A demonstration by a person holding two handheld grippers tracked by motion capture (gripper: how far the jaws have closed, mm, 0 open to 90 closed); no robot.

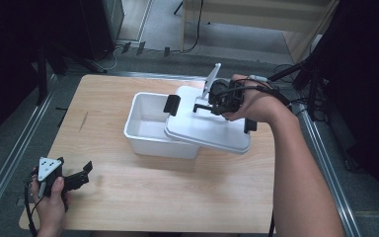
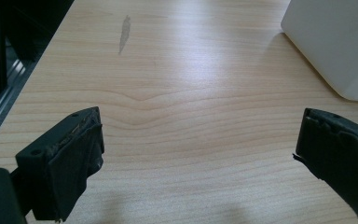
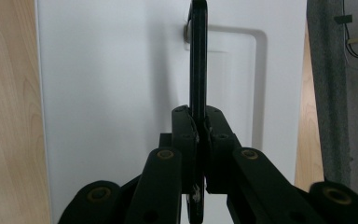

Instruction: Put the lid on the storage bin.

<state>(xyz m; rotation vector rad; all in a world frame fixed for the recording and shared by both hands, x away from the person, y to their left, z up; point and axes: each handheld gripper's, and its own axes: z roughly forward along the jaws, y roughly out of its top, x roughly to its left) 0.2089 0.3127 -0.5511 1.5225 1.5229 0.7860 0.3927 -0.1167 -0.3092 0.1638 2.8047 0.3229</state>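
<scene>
A white plastic box (image 1: pixel 153 145) stands in the middle of the wooden table (image 1: pixel 177 197). Its white lid (image 1: pixel 212 133) lies askew over the box's right part, leaving the left part uncovered. My right gripper (image 1: pixel 216 103) is shut on the lid's thin black handle (image 1: pixel 203 106). In the right gripper view the handle (image 3: pixel 198 56) stands on edge between the closed pads of the right gripper (image 3: pixel 198 121), above the lid (image 3: pixel 112 93). My left gripper (image 1: pixel 83 173) rests open near the table's front left corner; in its own view the left gripper (image 2: pixel 198 149) has nothing between its jaws, with the box's corner (image 2: pixel 335 42) ahead.
Black clips sit on the lid's left end (image 1: pixel 171 105) and right end (image 1: pixel 250 126). A faint scuff (image 1: pixel 83 121) marks the table's left side. A metal rail (image 1: pixel 10 163) runs along the floor on the left; cables and dark stands (image 1: pixel 316 74) crowd the far right.
</scene>
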